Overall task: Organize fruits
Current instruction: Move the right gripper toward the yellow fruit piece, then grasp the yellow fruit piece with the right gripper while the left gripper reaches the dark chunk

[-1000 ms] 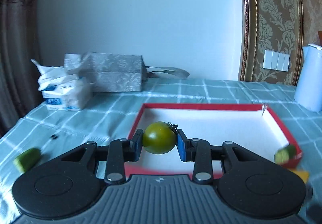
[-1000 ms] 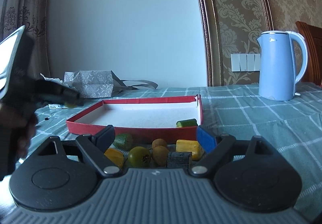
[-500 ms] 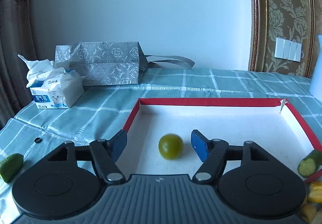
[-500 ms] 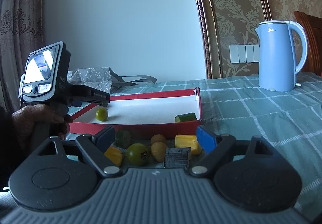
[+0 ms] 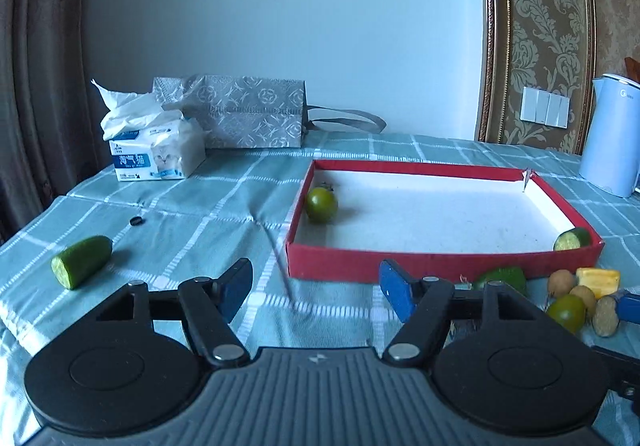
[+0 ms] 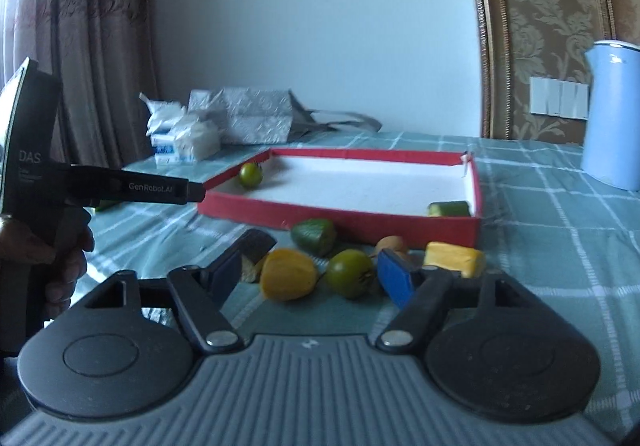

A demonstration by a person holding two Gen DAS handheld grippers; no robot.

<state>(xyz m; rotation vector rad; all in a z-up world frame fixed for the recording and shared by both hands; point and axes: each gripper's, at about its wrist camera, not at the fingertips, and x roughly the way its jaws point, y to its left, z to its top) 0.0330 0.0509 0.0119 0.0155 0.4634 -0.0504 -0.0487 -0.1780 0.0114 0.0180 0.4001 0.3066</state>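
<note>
A red-walled tray with a white floor lies on the checked cloth. A green tomato lies at its left edge, a cucumber piece at its near right corner. My left gripper is open and empty, short of the tray. My right gripper is open just before a pile of fruit: a yellow piece, a green tomato, a green piece, a yellow block. Another cucumber piece lies left on the cloth.
A tissue pack and a grey patterned bag stand at the back left. A blue kettle stands at the right. A small black ring lies on the cloth. The left hand-held tool shows in the right wrist view.
My left gripper opened, let the green tomato go in the tray, and drew back out of it. My right gripper moved closer to the fruit pile.
</note>
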